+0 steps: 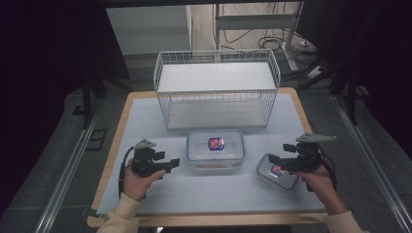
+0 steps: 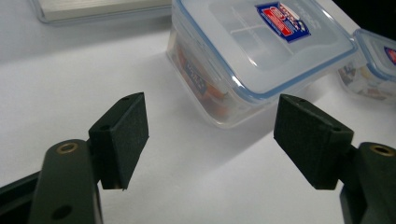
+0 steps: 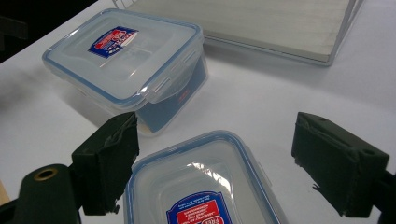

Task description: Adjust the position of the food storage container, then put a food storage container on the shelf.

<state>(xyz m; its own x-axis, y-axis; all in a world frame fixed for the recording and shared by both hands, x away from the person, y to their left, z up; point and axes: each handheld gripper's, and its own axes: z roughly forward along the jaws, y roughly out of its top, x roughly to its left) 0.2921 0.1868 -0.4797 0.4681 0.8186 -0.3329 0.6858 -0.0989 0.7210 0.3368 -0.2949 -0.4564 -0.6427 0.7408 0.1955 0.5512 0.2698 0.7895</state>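
Observation:
A large clear lidded container (image 1: 215,148) with a blue rim and a red-and-blue label stands at the table's middle. A smaller container of the same kind (image 1: 276,171) sits to its right. My left gripper (image 1: 174,163) is open, low over the table left of the large container (image 2: 261,51), with nothing between its jaws (image 2: 215,140). My right gripper (image 1: 270,158) is open above the small container (image 3: 205,186), one jaw on each side of its lid without touching it. The large container (image 3: 126,60) lies just beyond it.
A white wire basket (image 1: 217,90) with a pale floor stands behind the containers at the table's back. The table top (image 1: 145,121) is a pale mat with a wooden border. A metal frame and cables lie on the floor beyond.

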